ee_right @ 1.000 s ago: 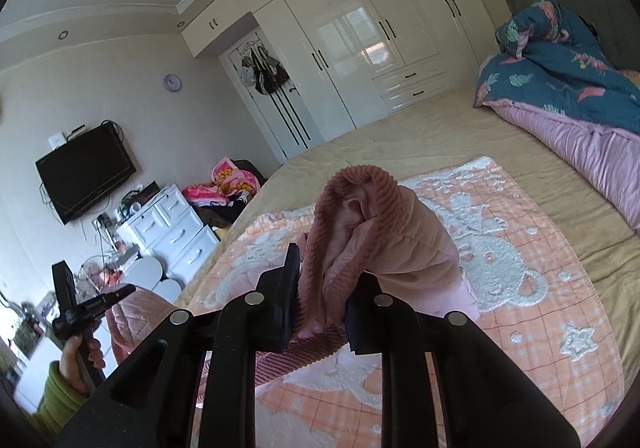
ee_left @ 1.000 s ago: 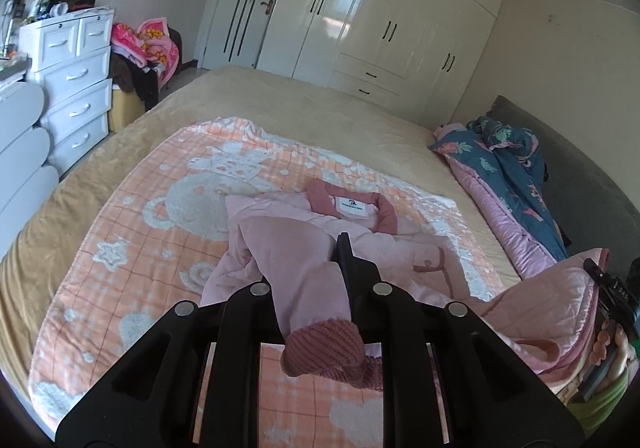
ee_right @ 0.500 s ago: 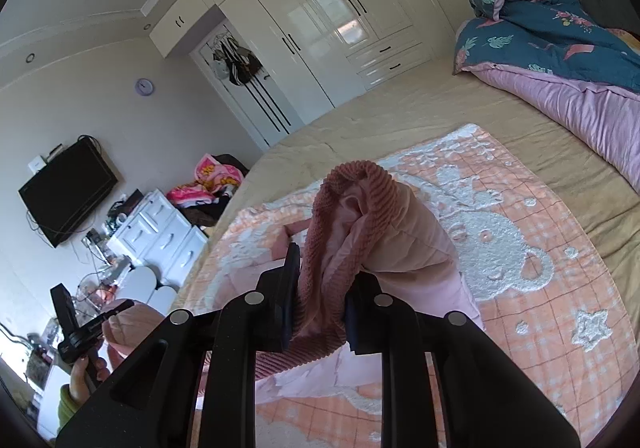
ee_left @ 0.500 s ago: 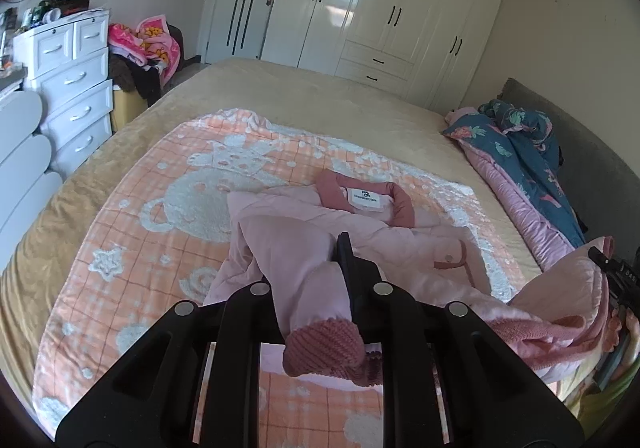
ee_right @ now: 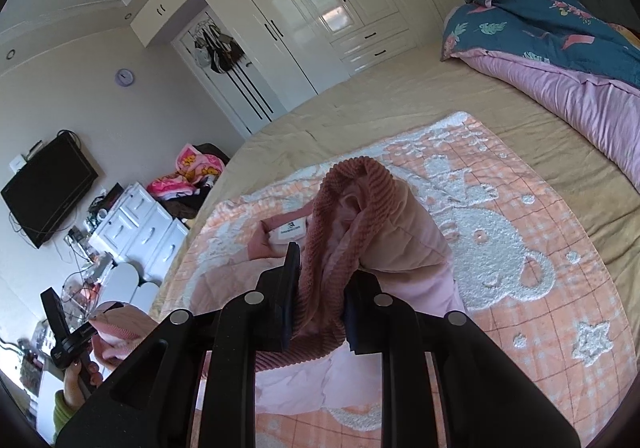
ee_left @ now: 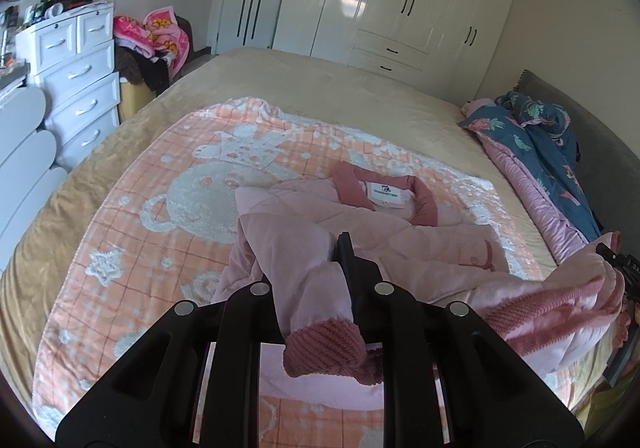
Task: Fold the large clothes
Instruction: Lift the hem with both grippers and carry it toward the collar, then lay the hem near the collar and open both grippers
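A pale pink padded jacket (ee_left: 400, 244) with a darker pink collar lies on the orange bear blanket (ee_left: 160, 208) on the bed. My left gripper (ee_left: 316, 268) is shut on a sleeve, and the ribbed cuff (ee_left: 328, 348) hangs down between the fingers. My right gripper (ee_right: 324, 272) is shut on a bunched ribbed edge of the jacket (ee_right: 400, 232), lifted off the blanket. In the left wrist view the right gripper (ee_left: 618, 268) shows at the right edge, with pink cloth draped from it. The left gripper (ee_right: 68, 332), held in a hand, shows low on the left of the right wrist view.
A rolled blue and pink quilt (ee_left: 540, 152) lies along the headboard side of the bed. White drawers (ee_left: 76, 76) and a heap of clothes (ee_left: 156, 36) stand left of the bed. A white wardrobe (ee_left: 400, 0) fills the far wall, and a television (ee_right: 44, 188) hangs there.
Both grippers have moved forward over the bed and sunk a little, carrying the sleeve and the ribbed edge with them. The jacket's collar now looks closer. Neither grip has changed.
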